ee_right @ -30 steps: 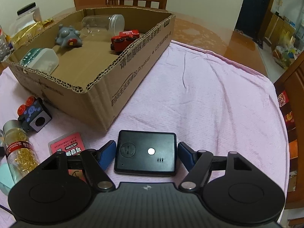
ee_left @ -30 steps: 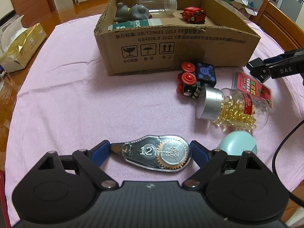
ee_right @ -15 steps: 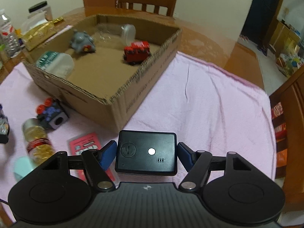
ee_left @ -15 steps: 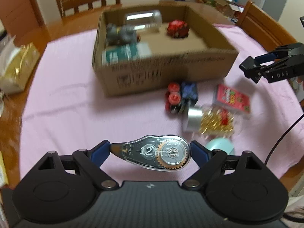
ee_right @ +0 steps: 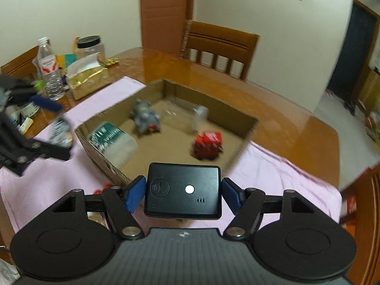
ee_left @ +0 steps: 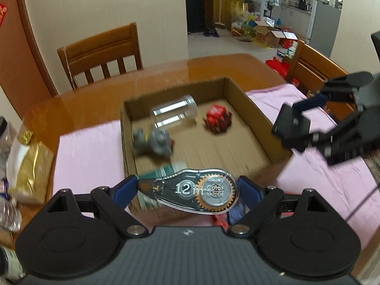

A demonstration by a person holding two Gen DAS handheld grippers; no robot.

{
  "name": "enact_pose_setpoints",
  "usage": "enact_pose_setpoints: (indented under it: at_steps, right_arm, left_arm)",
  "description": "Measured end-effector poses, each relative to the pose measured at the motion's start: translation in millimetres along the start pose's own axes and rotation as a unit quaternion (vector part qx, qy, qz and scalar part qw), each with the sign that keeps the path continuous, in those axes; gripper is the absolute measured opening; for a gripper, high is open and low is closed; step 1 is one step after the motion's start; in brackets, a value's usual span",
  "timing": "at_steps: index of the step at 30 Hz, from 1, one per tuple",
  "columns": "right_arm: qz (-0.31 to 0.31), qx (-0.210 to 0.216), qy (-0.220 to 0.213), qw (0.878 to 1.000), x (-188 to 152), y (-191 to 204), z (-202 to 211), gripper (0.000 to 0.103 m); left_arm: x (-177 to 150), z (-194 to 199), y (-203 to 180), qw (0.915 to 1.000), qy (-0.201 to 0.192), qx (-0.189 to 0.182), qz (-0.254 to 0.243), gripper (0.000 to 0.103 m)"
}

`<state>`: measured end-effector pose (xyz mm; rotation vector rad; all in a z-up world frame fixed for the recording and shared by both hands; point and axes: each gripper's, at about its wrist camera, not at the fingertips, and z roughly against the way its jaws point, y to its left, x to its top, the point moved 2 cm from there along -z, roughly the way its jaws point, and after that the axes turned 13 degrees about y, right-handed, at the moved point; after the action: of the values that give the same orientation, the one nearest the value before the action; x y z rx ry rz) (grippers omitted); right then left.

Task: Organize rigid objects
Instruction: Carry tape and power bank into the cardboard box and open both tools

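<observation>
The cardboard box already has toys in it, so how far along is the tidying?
Partly done. The cardboard box already holds a grey toy, a clear jar, a red toy and a green-labelled bottle. In hand: the left tongs grip a correction tape, the right tongs a black device. Both still need dropping in.

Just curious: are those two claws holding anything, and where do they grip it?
Left gripper clamps a correction tape dispenser by its two ends; right gripper clamps a black box by its short sides.
</observation>
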<state>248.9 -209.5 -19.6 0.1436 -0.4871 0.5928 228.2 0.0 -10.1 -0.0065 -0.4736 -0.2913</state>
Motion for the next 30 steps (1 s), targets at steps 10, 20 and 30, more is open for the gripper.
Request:
enact_pose_setpoints:
  at_steps: [10, 20, 30]
  right_arm:
    - [0.019, 0.013, 0.021, 1.0, 24.7, 9.0, -49.7, 0.091]
    - [-0.049, 0.0, 0.008, 0.999, 1.7, -2.2, -23.3, 0.103]
    - [-0.164, -0.049, 0.035, 0.985, -38.4, -11.2, -8.1, 0.103]
  left_arm:
    - [45.0, -23.4, 5.8, 0.9999, -0.01, 0.008, 0.008, 0.089]
    - [76.5, -51.5, -11.4, 0.9999, -0.001, -0.005, -0.016, 0.089]
    - [96.3, -86.1, -25.9, 0.9996, 0.015, -0.009, -0.022, 0.09]
